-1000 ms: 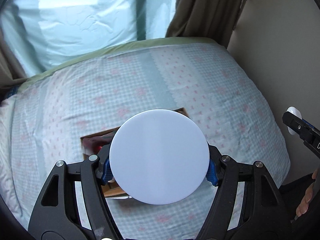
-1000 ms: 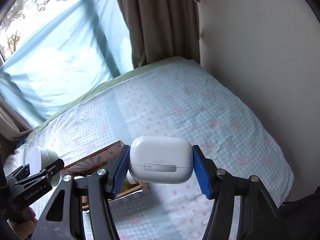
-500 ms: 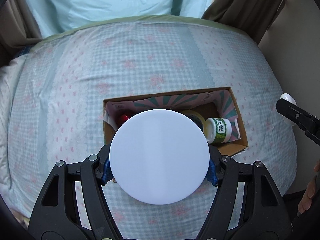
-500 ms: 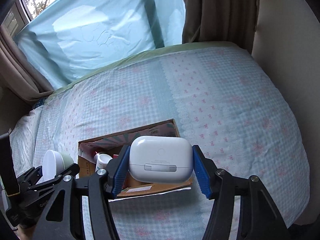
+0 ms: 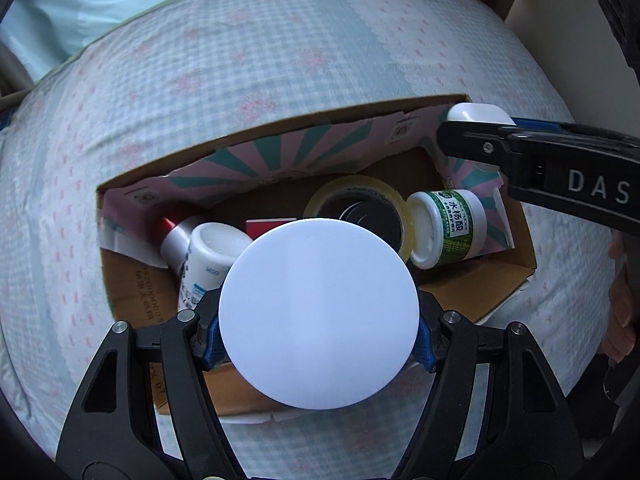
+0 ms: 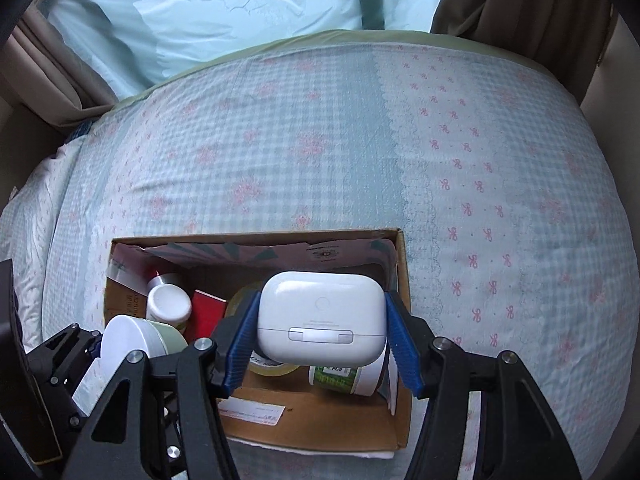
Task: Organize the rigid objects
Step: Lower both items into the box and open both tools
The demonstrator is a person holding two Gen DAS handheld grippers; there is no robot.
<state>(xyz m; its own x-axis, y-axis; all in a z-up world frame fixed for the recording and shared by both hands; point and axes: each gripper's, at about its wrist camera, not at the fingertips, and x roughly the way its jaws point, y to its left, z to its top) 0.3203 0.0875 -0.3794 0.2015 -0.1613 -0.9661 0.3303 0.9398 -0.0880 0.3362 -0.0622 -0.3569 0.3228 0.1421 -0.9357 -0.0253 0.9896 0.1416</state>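
Note:
My left gripper [image 5: 319, 336] is shut on a round white-lidded jar [image 5: 319, 313] and holds it over the near side of an open cardboard box [image 5: 132, 304]. The jar also shows in the right wrist view [image 6: 134, 340]. My right gripper [image 6: 322, 332] is shut on a white earbud case [image 6: 322, 316] and holds it above the right part of the box [image 6: 403, 280]. The case and right gripper show in the left wrist view [image 5: 480, 114] over the box's far right corner.
In the box lie a tape roll [image 5: 360, 196], a green-labelled white bottle [image 5: 448, 226], a white bottle with a blue label [image 5: 208, 252] and a red item [image 6: 206, 312]. The box sits on a checked bedspread [image 6: 320, 140]. A wall [image 5: 560, 40] lies to the right.
Both grippers have tilted down and moved in over the box with their loads. The box now fills the lower middle of both views.

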